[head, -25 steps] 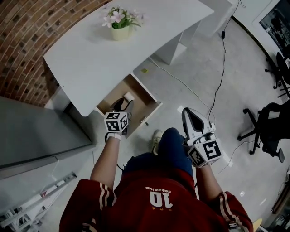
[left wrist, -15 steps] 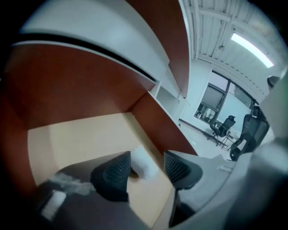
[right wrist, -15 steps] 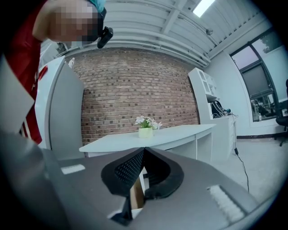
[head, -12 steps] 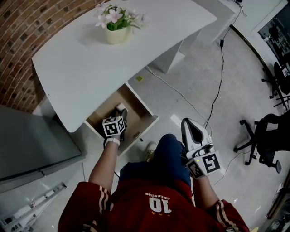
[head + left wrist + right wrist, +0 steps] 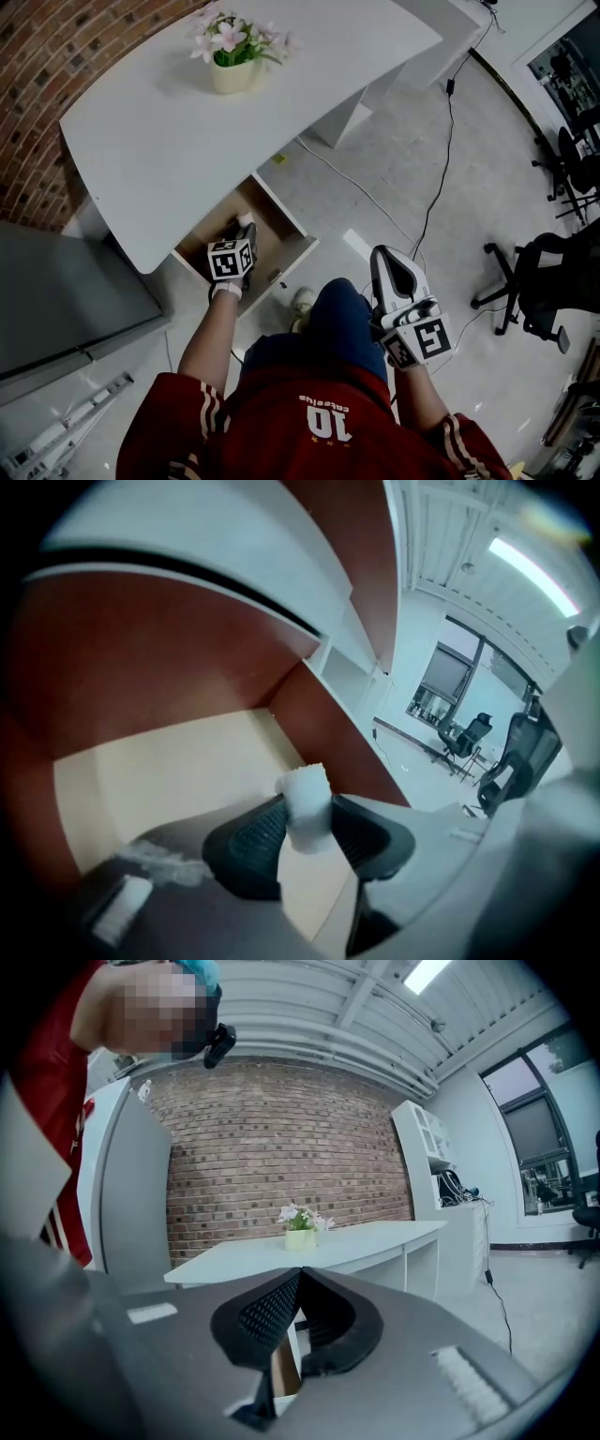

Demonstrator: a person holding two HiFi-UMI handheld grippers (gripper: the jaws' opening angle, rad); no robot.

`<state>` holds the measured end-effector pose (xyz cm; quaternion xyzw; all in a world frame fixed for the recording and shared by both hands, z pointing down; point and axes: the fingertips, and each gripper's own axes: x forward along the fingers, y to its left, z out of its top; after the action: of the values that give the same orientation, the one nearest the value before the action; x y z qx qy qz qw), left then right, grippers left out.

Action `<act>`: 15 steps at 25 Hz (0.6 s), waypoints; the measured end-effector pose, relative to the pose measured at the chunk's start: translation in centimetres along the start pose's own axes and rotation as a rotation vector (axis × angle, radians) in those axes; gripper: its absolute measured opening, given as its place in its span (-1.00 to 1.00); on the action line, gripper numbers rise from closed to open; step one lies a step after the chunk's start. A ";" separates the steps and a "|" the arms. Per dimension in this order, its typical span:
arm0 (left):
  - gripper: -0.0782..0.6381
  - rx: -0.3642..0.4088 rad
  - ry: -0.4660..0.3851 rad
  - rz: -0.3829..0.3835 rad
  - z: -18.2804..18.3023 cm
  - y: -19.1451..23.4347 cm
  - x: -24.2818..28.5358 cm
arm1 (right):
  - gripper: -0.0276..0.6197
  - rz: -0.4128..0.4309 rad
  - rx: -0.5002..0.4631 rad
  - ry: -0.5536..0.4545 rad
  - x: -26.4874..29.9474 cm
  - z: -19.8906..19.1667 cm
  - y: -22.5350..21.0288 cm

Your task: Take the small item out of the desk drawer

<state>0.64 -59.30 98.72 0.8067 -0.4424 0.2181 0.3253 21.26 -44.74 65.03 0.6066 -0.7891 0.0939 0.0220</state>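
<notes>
The desk drawer [image 5: 281, 214] stands pulled out under the white desk [image 5: 169, 122], its pale floor [image 5: 169, 771] mostly bare. A small white item [image 5: 306, 803] stands inside it, seen from above as a white speck [image 5: 246, 218]. My left gripper [image 5: 306, 829] reaches down into the drawer [image 5: 236, 232]. Its jaws have just been closing, and both black pads [image 5: 253, 841] now press on the item's sides. My right gripper [image 5: 379, 255] hangs over the floor beside the person's knee, level and shut, nothing between its pads [image 5: 272, 1312].
A flower pot [image 5: 232, 70] sits on the desk's far side. A grey cabinet [image 5: 56, 291] stands left of the drawer. A black cable [image 5: 433, 187] runs across the floor and office chairs [image 5: 539, 281] stand at the right. The person's shoe [image 5: 302, 300] is near the drawer front.
My left gripper has sunk from above the drawer's front into the drawer, up to the white item. The right gripper has stayed by the knee.
</notes>
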 end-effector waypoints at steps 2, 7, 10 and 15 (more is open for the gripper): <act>-0.32 0.016 -0.004 -0.008 0.9 -1.1 -1.9 | -0.91 0.003 0.006 0.011 -0.7 1.5 0.4; -0.33 0.074 -0.020 -0.043 4.2 -5.0 -7.4 | -0.91 0.010 0.005 0.025 -2.9 6.2 2.4; -0.33 0.100 -0.024 -0.069 5.7 -7.2 -10.8 | -0.91 -0.007 0.009 0.004 -4.6 9.2 3.8; -0.33 0.127 -0.056 -0.114 7.5 -10.9 -18.7 | -0.91 -0.007 -0.004 -0.023 -9.1 14.4 8.1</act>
<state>0.82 -49.62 77.93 0.8553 -0.3900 0.2046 0.2729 17.00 -36.62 48.53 0.6103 -0.7875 0.0854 0.0142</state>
